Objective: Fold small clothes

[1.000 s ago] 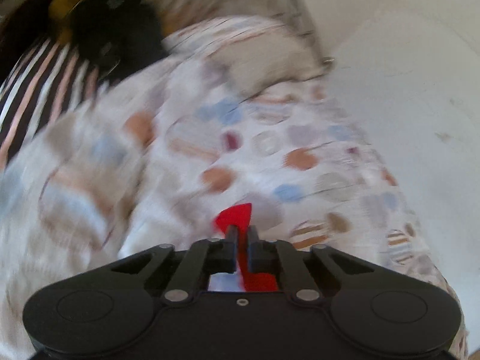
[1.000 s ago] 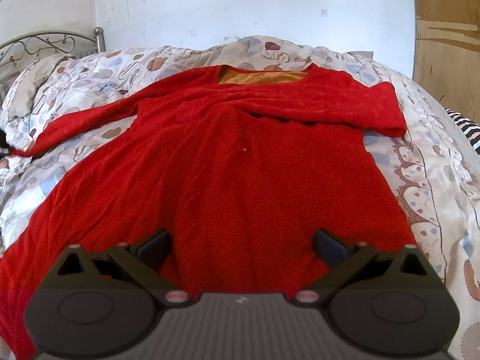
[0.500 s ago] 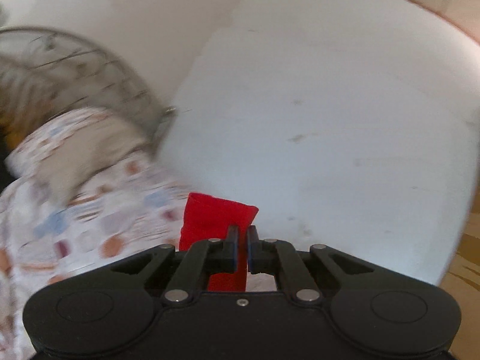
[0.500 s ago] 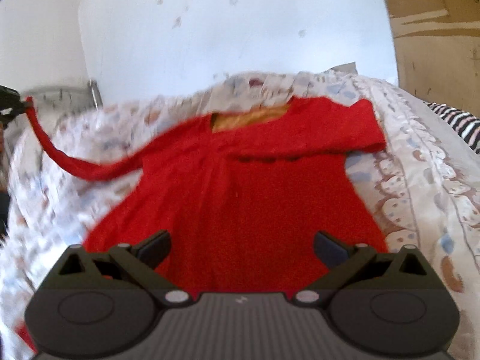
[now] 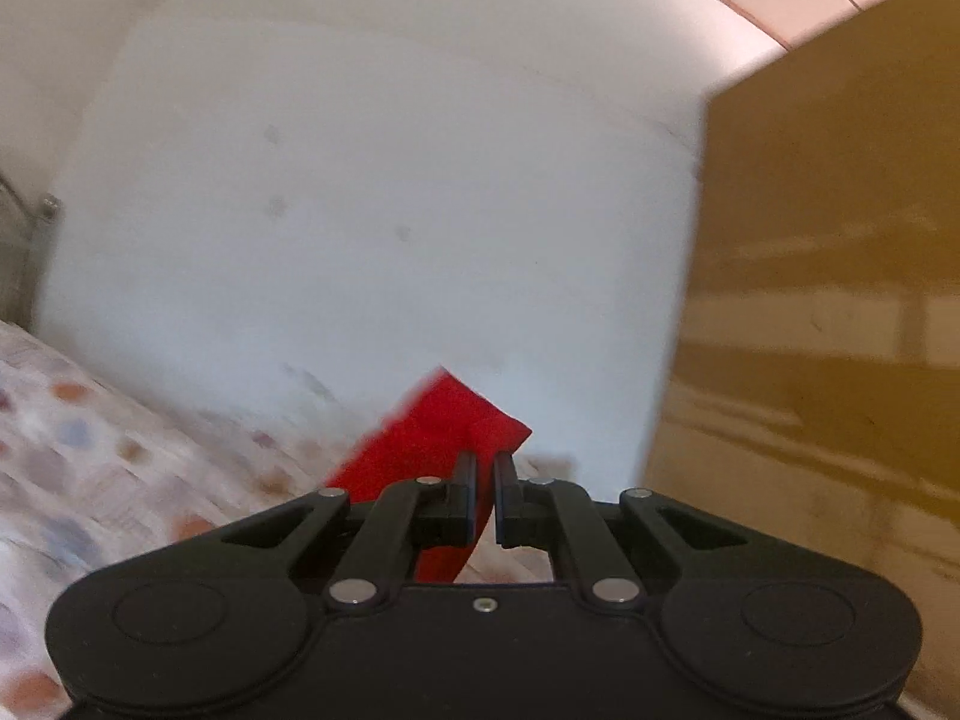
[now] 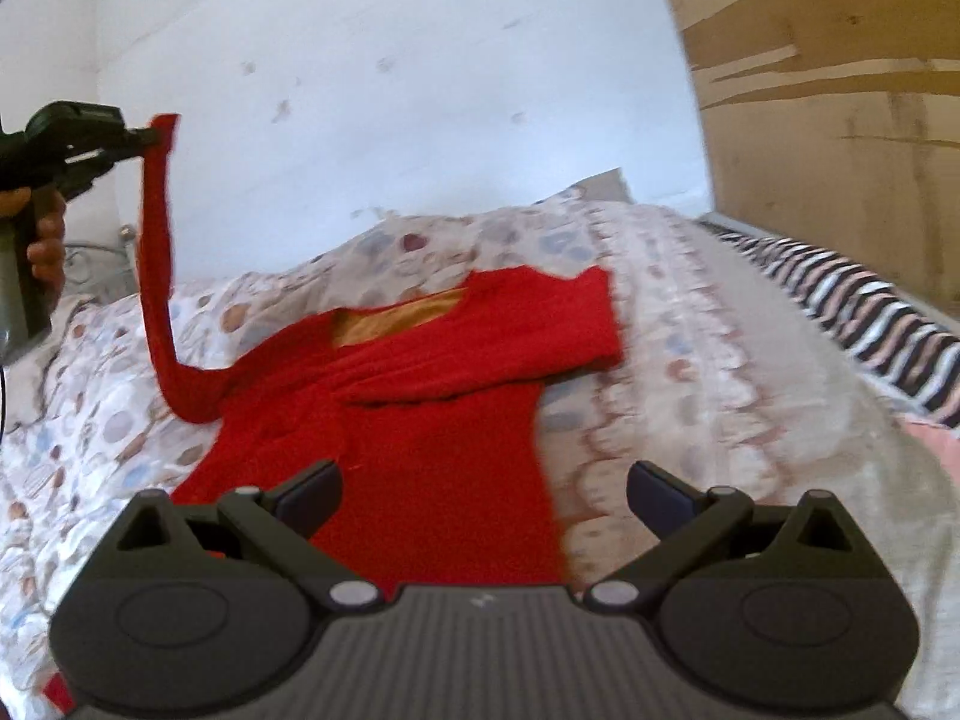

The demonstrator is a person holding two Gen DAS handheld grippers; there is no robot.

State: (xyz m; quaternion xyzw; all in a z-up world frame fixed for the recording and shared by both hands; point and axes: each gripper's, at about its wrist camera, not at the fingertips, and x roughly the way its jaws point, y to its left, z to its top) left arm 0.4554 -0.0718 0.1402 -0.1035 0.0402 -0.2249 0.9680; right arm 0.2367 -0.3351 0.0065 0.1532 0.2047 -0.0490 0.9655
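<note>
A red long-sleeved top (image 6: 420,420) lies flat on the patterned bedspread (image 6: 690,360), its right sleeve folded across the chest. My left gripper (image 5: 485,468) is shut on the cuff of the left sleeve (image 5: 438,426) and holds it high above the bed. In the right wrist view the left gripper (image 6: 144,138) shows at upper left, with the sleeve (image 6: 157,276) hanging down from it to the shoulder. My right gripper (image 6: 483,489) is open and empty, hovering above the lower part of the top.
A white wall (image 6: 390,90) stands behind the bed. A brown wooden panel (image 6: 840,90) stands at the right. A striped cloth (image 6: 870,312) lies on the bed's right side. A metal bed frame (image 5: 24,240) shows at the far left.
My left gripper has lifted the sleeve cuff from the bed high into the air and swung right. The right gripper has shifted right, still open.
</note>
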